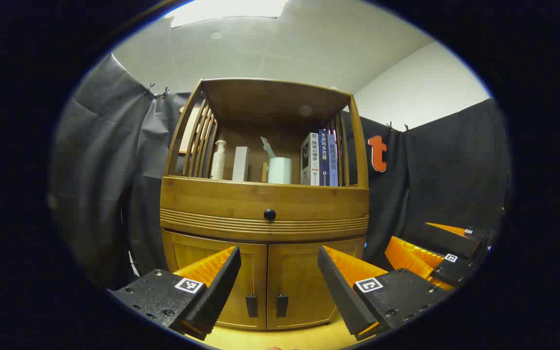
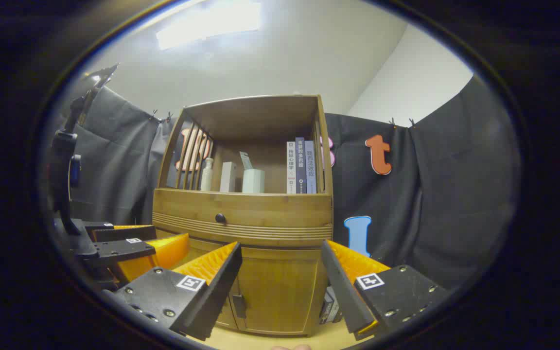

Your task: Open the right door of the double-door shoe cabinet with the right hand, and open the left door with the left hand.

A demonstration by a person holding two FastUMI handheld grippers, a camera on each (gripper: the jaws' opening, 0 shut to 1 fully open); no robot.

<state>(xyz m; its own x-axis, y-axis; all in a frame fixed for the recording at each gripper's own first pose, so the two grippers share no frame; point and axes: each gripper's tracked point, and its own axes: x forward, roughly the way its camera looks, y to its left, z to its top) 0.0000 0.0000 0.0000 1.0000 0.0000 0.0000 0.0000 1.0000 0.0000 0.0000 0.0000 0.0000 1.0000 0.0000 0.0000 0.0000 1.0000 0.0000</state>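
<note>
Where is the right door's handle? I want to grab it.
Left gripper view: the right door's handle sits low at centre, beside the left door's handle.

Lit evenly from a ceiling panel (image 2: pixel 209 22), blown out to white glare. Stayed sharp at centre; bowed strongly toward edges. Cast soft shade under the cabinet's top shelf (image 1: pixel 270 104).

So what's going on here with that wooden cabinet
A person is holding two grippers in front of a wooden shoe cabinet. Both doors, left door and right door, are shut. The left gripper and right gripper have open jaws, short of the handles, touching nothing. Door opening hasn't started.
</note>
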